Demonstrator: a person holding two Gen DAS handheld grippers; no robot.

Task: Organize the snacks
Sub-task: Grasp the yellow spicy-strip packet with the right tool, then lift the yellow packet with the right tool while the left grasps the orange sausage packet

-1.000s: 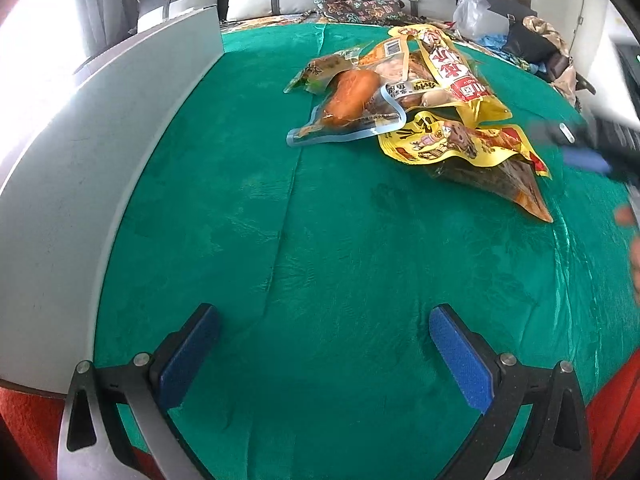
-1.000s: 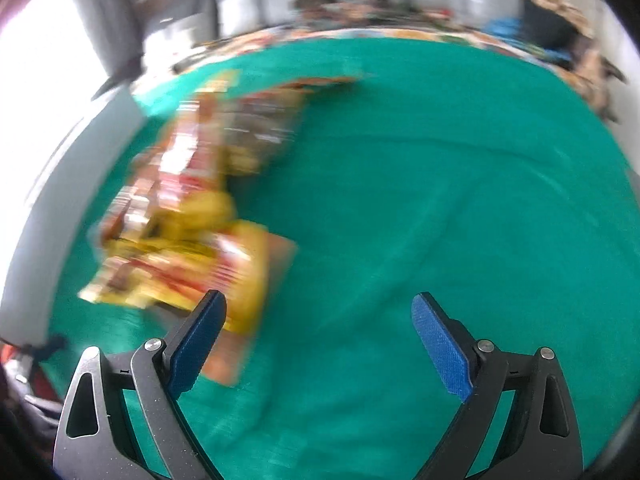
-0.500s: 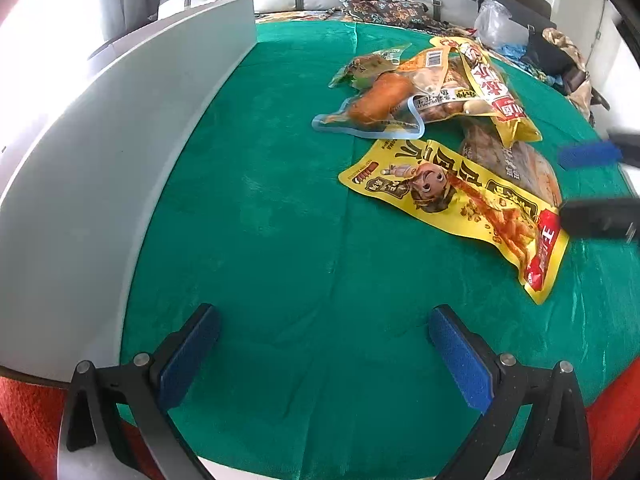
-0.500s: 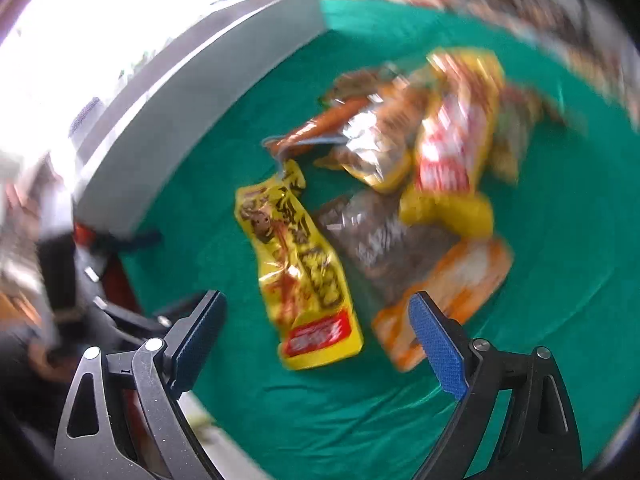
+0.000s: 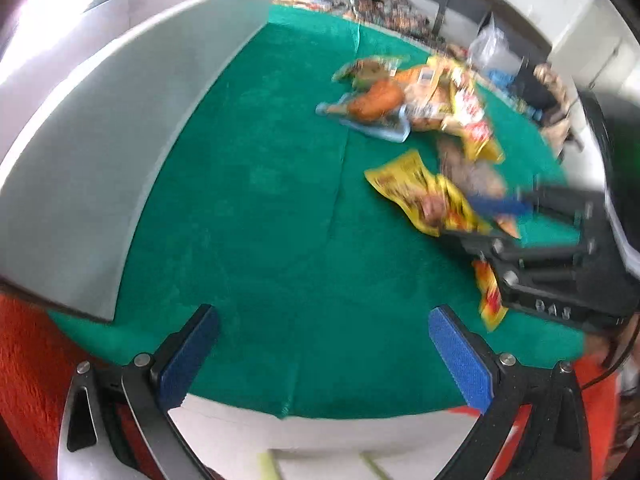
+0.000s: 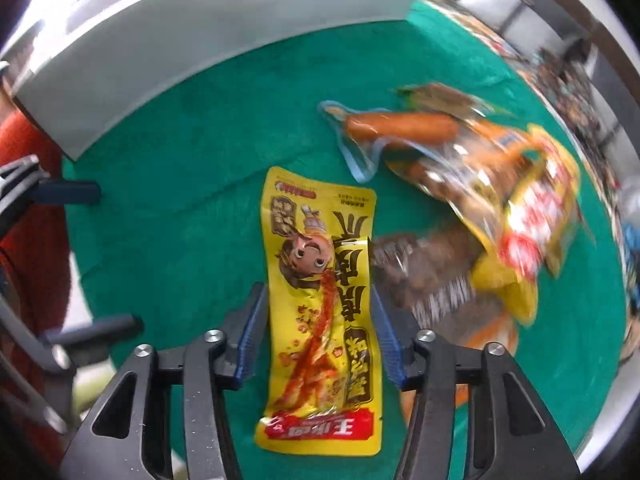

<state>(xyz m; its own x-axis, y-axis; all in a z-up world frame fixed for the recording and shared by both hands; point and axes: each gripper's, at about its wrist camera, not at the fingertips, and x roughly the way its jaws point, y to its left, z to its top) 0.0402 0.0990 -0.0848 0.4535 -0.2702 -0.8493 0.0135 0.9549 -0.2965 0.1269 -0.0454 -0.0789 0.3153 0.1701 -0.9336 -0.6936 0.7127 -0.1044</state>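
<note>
A long yellow snack packet (image 6: 320, 280) with a cartoon face lies on the green tablecloth (image 5: 260, 200). My right gripper (image 6: 318, 292) straddles it; its jaws are closing, and the blue pads press on the packet's two long edges. In the left wrist view the same packet (image 5: 416, 192) looks crumpled between the right gripper (image 5: 472, 220). My left gripper (image 5: 322, 316) hangs open with nothing between its fingers over the near edge of the cloth, well left of the packet.
A pile of snacks lies beyond: a clear-wrapped sausage (image 6: 400, 126), a yellow and red bag (image 6: 532, 208) and a brown packet (image 6: 432, 276). A white box (image 5: 100, 120) runs along the cloth's left side. Cushions and bags sit behind the table.
The right gripper swung over the yellow packet, rolled in line with it and narrowed from wide open onto it. The left gripper drew back toward the near table edge.
</note>
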